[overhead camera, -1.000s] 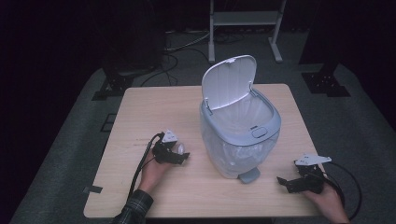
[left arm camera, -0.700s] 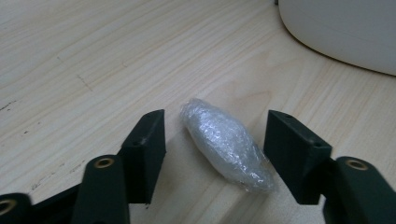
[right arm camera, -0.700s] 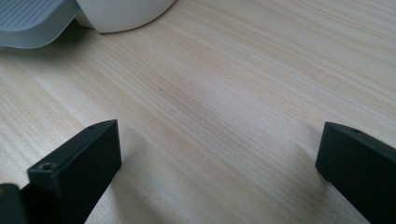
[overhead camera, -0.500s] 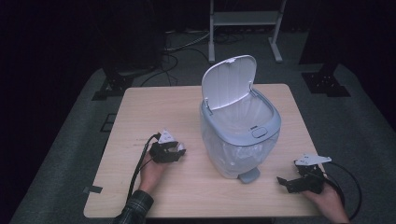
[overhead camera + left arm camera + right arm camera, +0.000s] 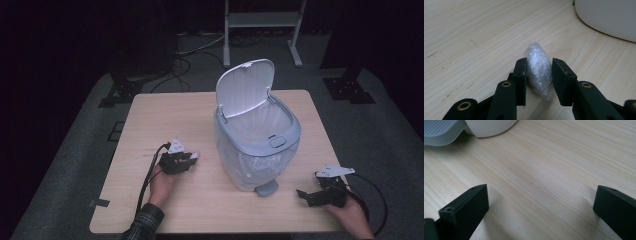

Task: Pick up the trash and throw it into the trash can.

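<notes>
A small wad of crumpled clear plastic film [image 5: 539, 72] lies on the wooden table [image 5: 165, 115], left of a grey-blue pedal bin [image 5: 255, 145] whose lid [image 5: 245, 90] stands up. My left gripper [image 5: 539, 63] lies low on the table with the wad between its jaws. The jaws have just been closing, and both pads now touch the wad's sides. From above, the left gripper [image 5: 192, 159] points right toward the bin. My right gripper [image 5: 301, 194] rests near the table's front right corner. Its jaws stand wide apart in the right gripper view [image 5: 541, 195], with bare wood between them.
The bin's foot pedal [image 5: 266, 188] sticks out toward the front edge, close to the right gripper; it also shows as a pedal [image 5: 441, 131] at top left. The bin's white wall [image 5: 606, 17] stands just beyond the wad. A metal stand [image 5: 260, 20] stands behind the table.
The left gripper's jaws have drawn together around the wad. Both hands have stayed where they were, and the bin has not moved.
</notes>
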A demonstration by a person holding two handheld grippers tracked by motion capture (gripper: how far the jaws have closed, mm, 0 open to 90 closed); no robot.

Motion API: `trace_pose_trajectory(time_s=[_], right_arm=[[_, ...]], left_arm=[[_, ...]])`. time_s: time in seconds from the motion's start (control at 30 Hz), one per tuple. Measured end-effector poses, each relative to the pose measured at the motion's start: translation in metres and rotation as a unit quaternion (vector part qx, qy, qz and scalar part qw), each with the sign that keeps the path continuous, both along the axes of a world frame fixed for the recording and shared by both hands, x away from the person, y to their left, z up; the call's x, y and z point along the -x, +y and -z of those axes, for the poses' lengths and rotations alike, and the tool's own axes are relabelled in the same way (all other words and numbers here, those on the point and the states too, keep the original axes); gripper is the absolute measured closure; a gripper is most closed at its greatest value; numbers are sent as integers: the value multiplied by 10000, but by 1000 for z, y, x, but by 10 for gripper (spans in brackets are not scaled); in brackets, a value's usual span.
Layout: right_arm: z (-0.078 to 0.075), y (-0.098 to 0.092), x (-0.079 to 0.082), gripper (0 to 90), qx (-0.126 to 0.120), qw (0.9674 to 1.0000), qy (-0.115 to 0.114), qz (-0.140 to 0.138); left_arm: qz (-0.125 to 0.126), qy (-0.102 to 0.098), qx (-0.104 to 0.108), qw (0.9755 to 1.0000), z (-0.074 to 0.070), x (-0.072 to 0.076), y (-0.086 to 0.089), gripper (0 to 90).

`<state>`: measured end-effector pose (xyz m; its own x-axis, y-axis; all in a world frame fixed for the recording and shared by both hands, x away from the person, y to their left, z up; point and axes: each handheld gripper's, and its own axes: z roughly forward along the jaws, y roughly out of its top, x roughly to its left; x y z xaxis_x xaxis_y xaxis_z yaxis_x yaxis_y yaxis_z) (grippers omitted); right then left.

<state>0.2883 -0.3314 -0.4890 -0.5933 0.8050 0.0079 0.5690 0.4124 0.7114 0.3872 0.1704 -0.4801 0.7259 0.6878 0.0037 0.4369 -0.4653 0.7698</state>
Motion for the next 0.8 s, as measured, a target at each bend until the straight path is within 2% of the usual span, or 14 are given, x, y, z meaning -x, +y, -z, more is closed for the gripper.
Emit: trace_pose_trajectory(time_s=[0.43,0.8], right_arm=[[0,0,0,0,0,10000,1,2],[0,0,0,0,0,10000,0,2]], left_arm=[[82,203,279,9994,0,-3,7,672],[302,146,500,9982,-10,1,10,672]])
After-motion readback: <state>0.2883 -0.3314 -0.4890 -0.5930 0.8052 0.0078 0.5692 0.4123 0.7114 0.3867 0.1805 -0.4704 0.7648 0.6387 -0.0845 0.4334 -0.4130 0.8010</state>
